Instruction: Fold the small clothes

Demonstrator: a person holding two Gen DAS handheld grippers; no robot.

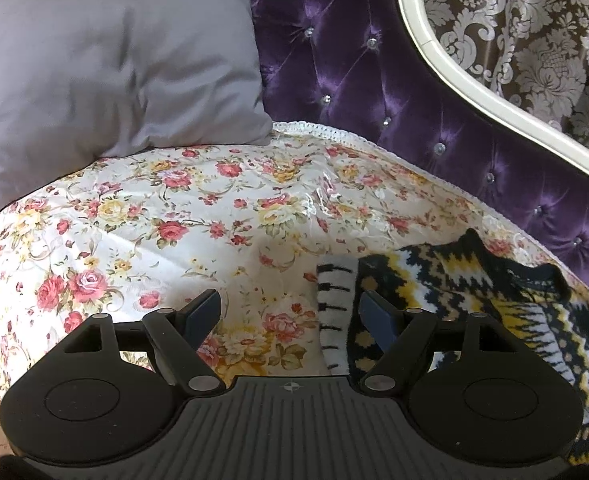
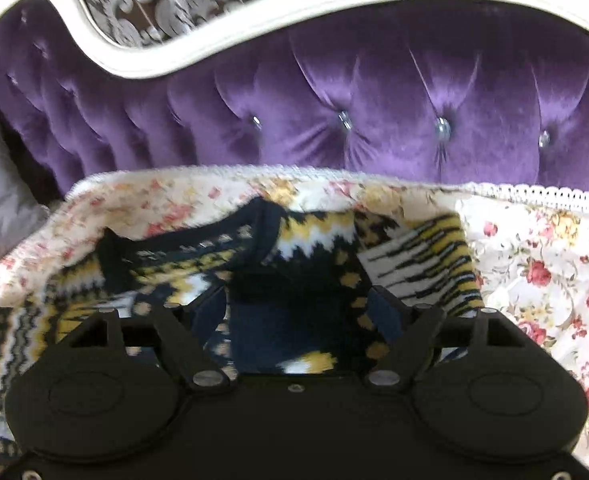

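Left wrist view shows the left gripper (image 1: 290, 316) released, its jaws spread wide with nothing between them, hovering over the cream floral-print bed cover (image 1: 166, 216). At 10 o'clock a grey satin pillow (image 1: 110, 56) leans against the purple tufted velvet headboard (image 1: 374, 88). The task's thing, a small black, yellow and white patterned knit sweater (image 1: 454, 280), lies from 1 to 4 o'clock of this gripper; its striped white-and-black cuff edge (image 1: 334, 312) sits just inside the right-hand fingertip, and the rest spreads away to the right. From here its long axis seems to run left to right across the cover, though the lens bends things.

Right wrist view is somewhat blurred. The right gripper (image 2: 298, 312) is also released, jaws apart, and sits directly over the sweater (image 2: 294, 264), with dark knit showing between the fingertips. The dark collar band (image 2: 198, 240) lies at 11 o'clock, a striped panel (image 2: 422, 264) at 1 o'clock, and the cover (image 2: 534, 272) beyond at 3 o'clock.

I judge the right gripper nearer the garment's middle, and the left nearer its cuff edge. No fold is clearly made yet; a grasp at the edges looks like the next need.
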